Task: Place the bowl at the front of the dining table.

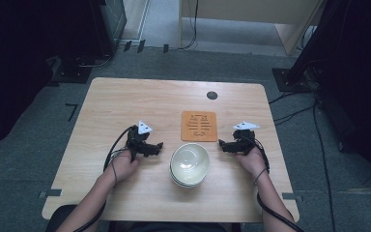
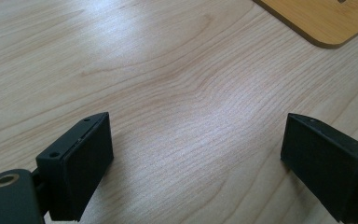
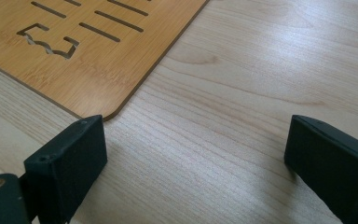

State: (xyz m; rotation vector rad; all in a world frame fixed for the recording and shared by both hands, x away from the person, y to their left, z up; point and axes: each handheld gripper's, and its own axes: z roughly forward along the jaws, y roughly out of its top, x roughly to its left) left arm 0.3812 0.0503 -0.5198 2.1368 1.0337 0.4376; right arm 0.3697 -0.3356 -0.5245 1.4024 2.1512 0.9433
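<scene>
A: Here's the table from above, and the landmark is the stack of white bowls [image 1: 189,165] sitting near the person's edge of the wooden table [image 1: 125,101]. Everything gets placed off that.

B: Left gripper [image 1: 155,146] is just to the left of the bowls, close to the rim but not touching. Jaws point toward the stack.

A: And in the left gripper view [image 2: 196,154] the two black jaws stand wide apart, released, with bare wood grain between them. Nothing gripped.

B: Right gripper [image 1: 223,146] mirrors it, just to the right of the bowls and a touch beyond them, aimed inward. Apart from the rim too.

A: Right gripper view [image 3: 196,158] tells the same story: jaws spread, released, only tabletop between them.

B: Beyond the bowls, directly behind them, lies the bamboo trivet [image 1: 199,126], flat on the table, slots cut through it. Its near edge is close to the far rim of the stack.

A: You catch its corner in the right gripper view [image 3: 88,60], just ahead of one jaw, and a rounded corner in the left gripper view [image 2: 326,18], farther off.

B: Farther beyond the bowls, past the trivet, a small dark round cable hole [image 1: 212,95] near the table's far edge.
</scene>
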